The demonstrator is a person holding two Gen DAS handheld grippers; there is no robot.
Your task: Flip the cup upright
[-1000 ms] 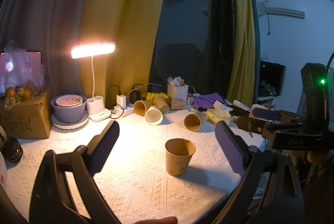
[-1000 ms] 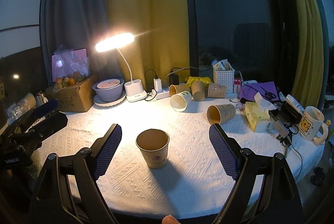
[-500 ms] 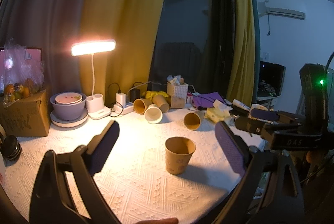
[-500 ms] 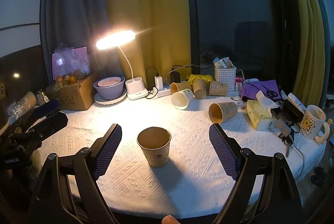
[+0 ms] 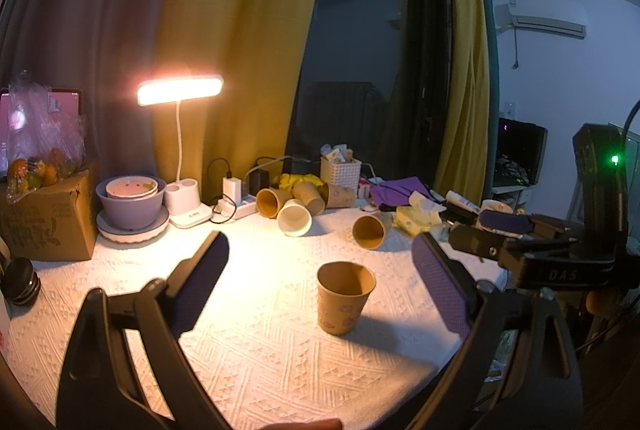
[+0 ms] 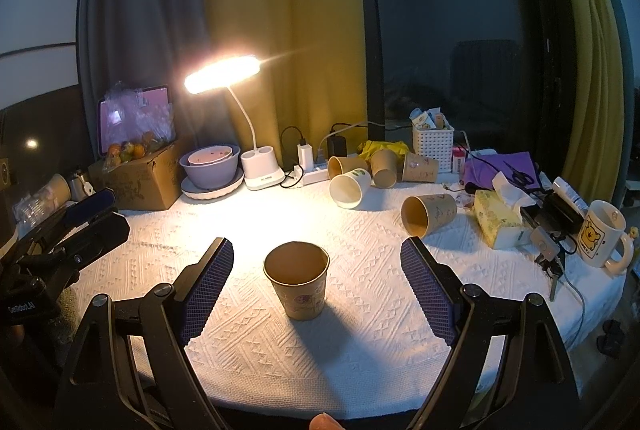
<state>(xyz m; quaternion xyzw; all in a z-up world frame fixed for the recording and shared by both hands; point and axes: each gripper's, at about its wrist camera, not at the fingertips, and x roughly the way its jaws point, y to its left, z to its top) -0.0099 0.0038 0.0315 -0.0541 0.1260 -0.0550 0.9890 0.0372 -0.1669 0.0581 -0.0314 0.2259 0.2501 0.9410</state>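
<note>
- Stands upright on the white cloth of the bench (image 6: 360, 362), mouth up: brown paper cup (image 6: 297, 284), near the front edge, in the middle of the right wrist view.
- Right hand-held gripper (image 6: 316, 284): released, jaws spread wide either side of the cup, touching nothing.
- Left hand-held gripper (image 5: 320, 288): likewise released and empty, jaws wide, cup (image 5: 345, 304) a little beyond and between them.
- Judged step: flip of this cup looks finished; both tools clear of it.
- Farther back, on its side with mouth toward the camera: another brown cup (image 6: 428, 214), right of centre, beside a yellow tissue box (image 6: 500, 224).
- At the far edge, a cluster of tipped cups (image 6: 372, 169) near a power strip (image 6: 316, 173) and a lit desk lamp (image 6: 220, 73).
- Likely next move, if more cups follow: reach to the lone tipped cup, close on its wall lightly to avoid crushing the paper, rotate mouth up, set down clear of the upright one.
- Risk: knocking the standing cup while reaching past.
</note>
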